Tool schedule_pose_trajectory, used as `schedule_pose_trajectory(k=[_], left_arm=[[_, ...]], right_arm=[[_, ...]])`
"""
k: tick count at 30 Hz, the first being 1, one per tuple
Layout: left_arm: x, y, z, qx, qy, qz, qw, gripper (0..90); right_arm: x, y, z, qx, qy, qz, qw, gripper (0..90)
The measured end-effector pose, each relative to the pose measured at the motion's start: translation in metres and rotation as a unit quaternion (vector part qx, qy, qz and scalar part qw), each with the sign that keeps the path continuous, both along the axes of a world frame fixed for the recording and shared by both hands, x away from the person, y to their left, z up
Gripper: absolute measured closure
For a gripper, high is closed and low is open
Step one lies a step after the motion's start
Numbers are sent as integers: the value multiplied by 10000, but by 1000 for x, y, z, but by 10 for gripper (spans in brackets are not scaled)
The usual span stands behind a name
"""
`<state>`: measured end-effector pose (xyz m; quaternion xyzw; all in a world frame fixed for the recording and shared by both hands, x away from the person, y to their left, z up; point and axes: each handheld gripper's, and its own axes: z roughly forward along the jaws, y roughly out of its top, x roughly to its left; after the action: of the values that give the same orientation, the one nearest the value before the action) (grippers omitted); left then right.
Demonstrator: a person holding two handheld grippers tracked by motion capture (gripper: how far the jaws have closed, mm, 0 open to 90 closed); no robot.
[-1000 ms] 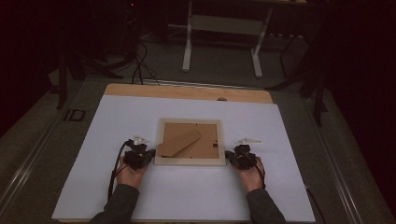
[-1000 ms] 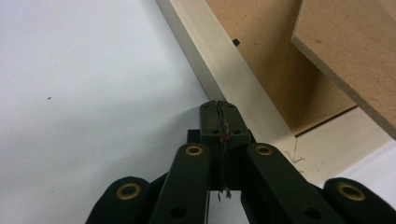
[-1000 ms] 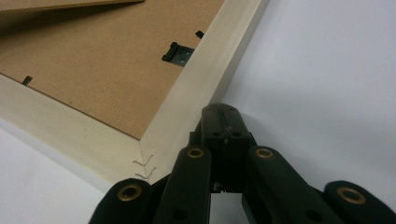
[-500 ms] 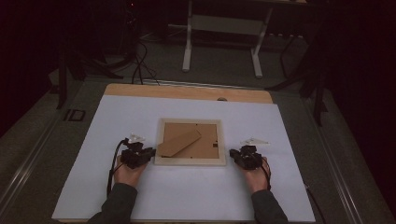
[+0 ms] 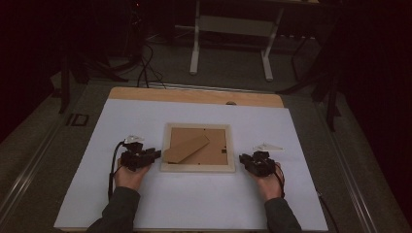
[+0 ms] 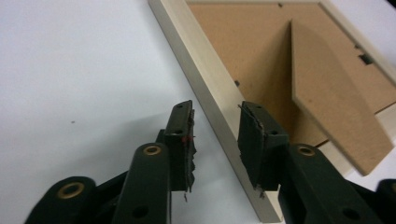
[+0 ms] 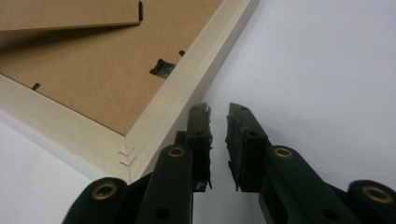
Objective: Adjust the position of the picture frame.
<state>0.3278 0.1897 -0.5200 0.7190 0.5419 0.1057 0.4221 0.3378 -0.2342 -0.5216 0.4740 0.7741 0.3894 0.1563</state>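
Note:
A pale wooden picture frame (image 5: 198, 168) lies face down mid-table, its brown back and folded stand (image 5: 187, 148) up. My left gripper (image 5: 154, 155) is at the frame's left edge. In the left gripper view its jaws have just been opening and now straddle the left rail (image 6: 187, 42), clear of it; left gripper (image 6: 215, 116) is open. My right gripper (image 5: 242, 159) sits just off the frame's right edge. Its jaws have just been opening to a narrow gap with nothing between them; right gripper (image 7: 218, 112) is beside the rail (image 7: 196, 74), near a metal clip (image 7: 162, 69).
A white sheet (image 5: 194, 208) covers the table, with a bare wooden strip (image 5: 194, 95) along the far edge. Beyond it stand a white metal frame leg (image 5: 196, 43) and cables (image 5: 145, 73) on a dark floor.
Both hands have barely shifted. The right gripper has drawn slightly back from the frame's right edge; the left gripper stays at the left edge.

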Motion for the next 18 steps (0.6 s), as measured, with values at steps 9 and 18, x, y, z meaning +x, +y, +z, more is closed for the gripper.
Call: schedule_pose_trajectory(k=[9,18], left_arm=[[1,8,12,-159,-80,126,9998,564],[-5,11,21,-255,-281,219,9990,457]], right_arm=[[-2,0,0,-228,-74,3,9997,747],[-3,-5,-2,-95,-21,-3,10000,729]])
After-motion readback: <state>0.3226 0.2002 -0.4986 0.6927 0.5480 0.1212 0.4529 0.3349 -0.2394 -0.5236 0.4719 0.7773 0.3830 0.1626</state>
